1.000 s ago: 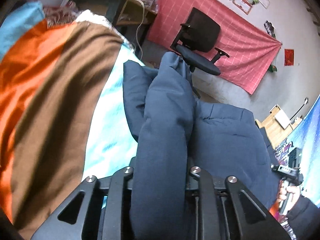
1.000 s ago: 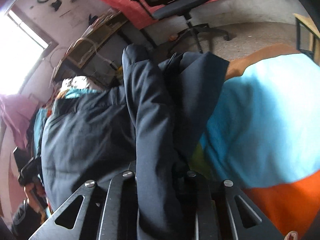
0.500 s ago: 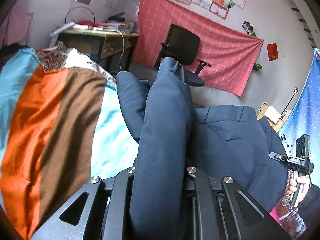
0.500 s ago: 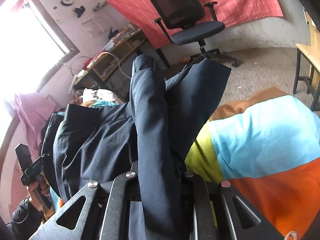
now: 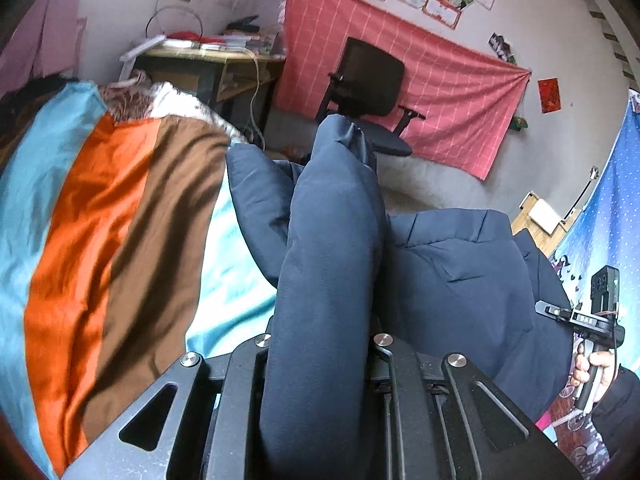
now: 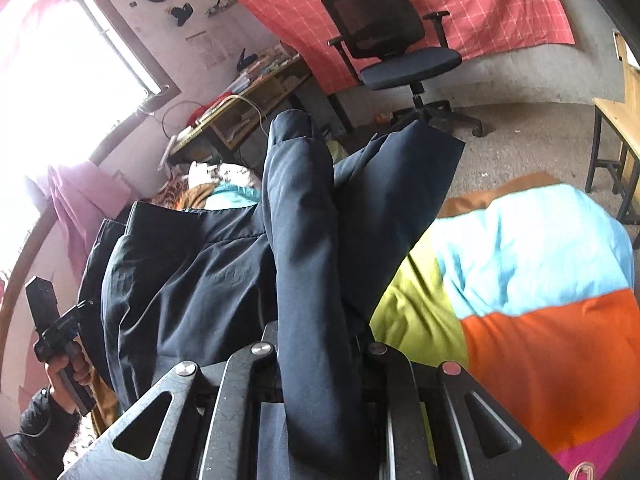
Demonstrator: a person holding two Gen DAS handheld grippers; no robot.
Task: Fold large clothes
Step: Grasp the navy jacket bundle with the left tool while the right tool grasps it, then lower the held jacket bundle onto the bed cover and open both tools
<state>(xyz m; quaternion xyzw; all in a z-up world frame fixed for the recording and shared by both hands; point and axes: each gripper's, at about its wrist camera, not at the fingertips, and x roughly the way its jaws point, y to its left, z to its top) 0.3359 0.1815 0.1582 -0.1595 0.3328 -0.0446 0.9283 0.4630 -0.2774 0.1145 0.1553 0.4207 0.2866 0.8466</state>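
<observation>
A large navy padded jacket point(image 5: 452, 272) is held up off a bed with a colour-block cover point(image 5: 96, 248). My left gripper point(image 5: 320, 344) is shut on a thick fold of the jacket, which bulges out past the hidden fingers. My right gripper point(image 6: 316, 344) is shut on another fold of the same jacket point(image 6: 192, 280). Each gripper shows in the other's view, hand-held at the jacket's far side: the right gripper at the right edge point(image 5: 596, 320), the left gripper at the left edge point(image 6: 56, 332).
A black office chair point(image 6: 396, 52) stands before a red cloth on the wall point(image 5: 440, 92). A cluttered wooden desk point(image 5: 208, 64) is beside the bed head. A wooden table point(image 6: 616, 120) stands at the right. Bare floor point(image 6: 516, 140) lies beyond the bed's foot.
Both grippers have risen and tilted up with the jacket still held. More of the room and wall shows, and the jacket hangs higher off the bed cover.
</observation>
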